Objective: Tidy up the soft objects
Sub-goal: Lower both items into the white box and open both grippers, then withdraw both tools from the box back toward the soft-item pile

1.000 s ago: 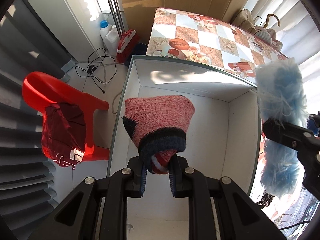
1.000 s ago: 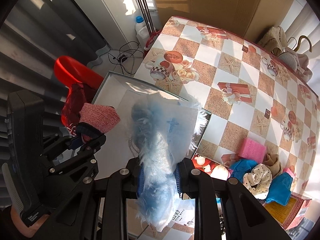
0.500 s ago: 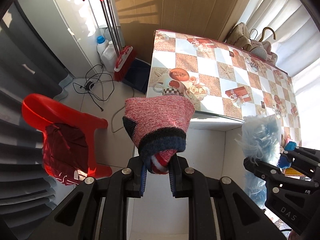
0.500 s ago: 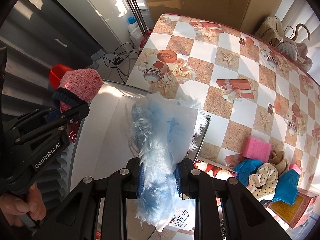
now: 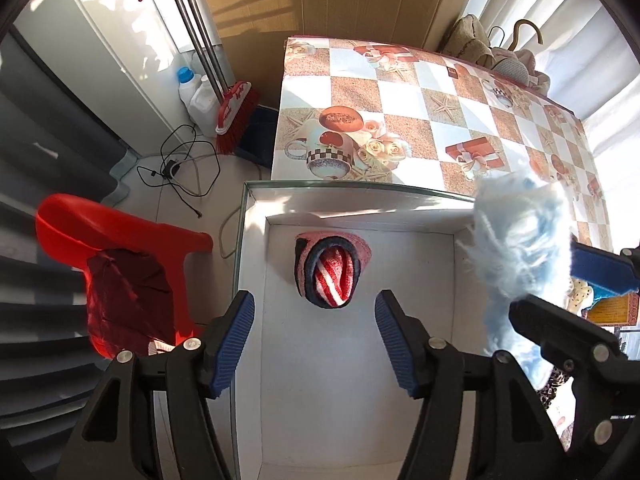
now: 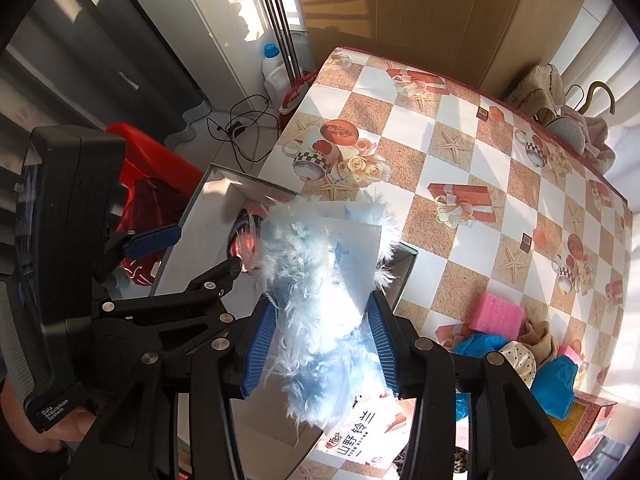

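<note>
A pink knitted sock bundle (image 5: 330, 270) with a dark cuff and red-white stripes lies free in the white box (image 5: 360, 380), near its far wall. My left gripper (image 5: 314, 338) is open and empty above the box, just behind the bundle. My right gripper (image 6: 324, 350) has its jaws parted, with the fluffy light-blue item (image 6: 320, 292) and its paper tag between them over the box's right edge. The fluffy item also shows in the left wrist view (image 5: 516, 248). The bundle is mostly hidden in the right wrist view.
The checkered table (image 6: 460, 152) carries a pink sponge (image 6: 500, 314), blue cloths (image 6: 554, 384) and a dotted scrunchie (image 6: 518, 364) at the right. A red plastic chair (image 5: 116, 240) with a dark red cloth stands left of the box. A broom (image 5: 232, 108) and bottles stand on the floor.
My left gripper opened and the sock bundle dropped into the box. My right gripper's jaws widened around the fluffy blue item and it moved over the box's right edge.
</note>
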### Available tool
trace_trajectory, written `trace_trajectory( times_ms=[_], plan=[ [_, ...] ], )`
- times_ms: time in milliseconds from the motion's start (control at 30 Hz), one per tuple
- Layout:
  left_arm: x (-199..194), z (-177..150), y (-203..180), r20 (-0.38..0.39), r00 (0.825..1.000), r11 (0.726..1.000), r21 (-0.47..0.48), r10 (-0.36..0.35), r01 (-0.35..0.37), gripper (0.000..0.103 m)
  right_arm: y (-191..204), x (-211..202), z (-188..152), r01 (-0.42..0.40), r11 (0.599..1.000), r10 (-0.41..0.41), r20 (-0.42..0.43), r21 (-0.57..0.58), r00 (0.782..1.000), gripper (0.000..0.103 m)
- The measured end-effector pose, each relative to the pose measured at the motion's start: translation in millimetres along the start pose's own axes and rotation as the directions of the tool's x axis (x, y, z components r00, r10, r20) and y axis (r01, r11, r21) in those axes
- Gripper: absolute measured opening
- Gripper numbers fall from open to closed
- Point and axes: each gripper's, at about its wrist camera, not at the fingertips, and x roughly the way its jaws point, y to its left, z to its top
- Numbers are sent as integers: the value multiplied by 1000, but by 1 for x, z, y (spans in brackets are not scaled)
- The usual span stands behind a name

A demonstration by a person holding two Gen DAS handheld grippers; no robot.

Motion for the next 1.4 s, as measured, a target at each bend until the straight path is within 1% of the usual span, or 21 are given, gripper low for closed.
trace_trajectory(
  times_ms=[100, 200, 300, 367, 467, 533, 633, 700, 800, 867, 933, 967, 1033, 1167, 1233, 1300, 1400],
  plan=[
    [-9, 0, 6, 28, 999, 999, -7, -33, 34, 74, -7, -9, -2, -10, 999, 10, 20, 36, 1000, 50],
    [-23, -4, 14, 76, 995, 998, -2, -68, 68, 76, -13, -22, -7, -14, 998, 11, 53, 54, 999, 50],
    [-35, -13, 29, 113, 984, 989, -36, -136, 140, 76, -25, -32, -20, -32, 993, 24, 65, 114, 998, 50],
    [-41, -21, 35, 131, 976, 982, -59, -171, 180, 76, -31, -38, -34, -30, 991, 21, 74, 127, 997, 50],
    [-47, -38, 34, 141, 971, 976, -70, -195, 207, 76, -35, -44, -67, 24, 996, -31, 88, 82, 996, 50],
    [-48, -49, 23, 131, 969, 974, -59, -207, 217, 76, -42, -48, -95, 76, 996, -80, 89, 56, 993, 50],
    [-52, -64, -10, 112, 965, 971, -3, -238, 239, 76, -59, -50, -142, 163, 985, -166, 59, 63, 984, 51],
    [-58, -74, -38, 103, 960, 965, 47, -261, 257, 76, -77, -51, -172, 190, 976, -194, 29, 103, 981, 51],
    [-67, -90, -88, 82, 948, 946, 133, -308, 296, 76, -105, -52, -212, 222, 961, -224, -7, 167, 975, 51],
    [-71, -102, -121, 60, 938, 926, 190, -341, 325, 76, -120, -50, -236, 227, 952, -225, -33, 205, 974, 51],
    [-72, -117, -155, 28, 935, 906, 259, -353, 335, 76, -131, -49, -254, 224, 949, -221, -39, 224, 975, 51],
    [-72, -126, -172, 12, 936, 894, 298, -353, 334, 76, -136, -50, -261, 218, 949, -216, -34, 228, 976, 51],
    [-69, -140, -203, -4, 944, 878, 367, -330, 308, 76, -144, -49, -271, 216, 950, -215, -30, 225, 976, 51],
    [-49, -158, -254, -42, 954, 826, 490, -297, 279, 76, -163, -52, -289, 201, 952, -205, -8, 232, 979, 51],
    [-35, -161, -273, -61, 954, 801, 529, -292, 279, 76, -171, -52, -297, 194, 953, -200, -1, 232, 980, 51],
    [-20, -163, -288, -73, 954, 784, 554, -291, 281, 76, -179, -55, -306, 193, 954, -199, 3, 229, 980, 51],
    [0, -166, -311, -94, 964, 757, 601, -250, 255, 77, -190, -57, -319, 186, 955, -193, 6, 232, 981, 51]
  ],
)
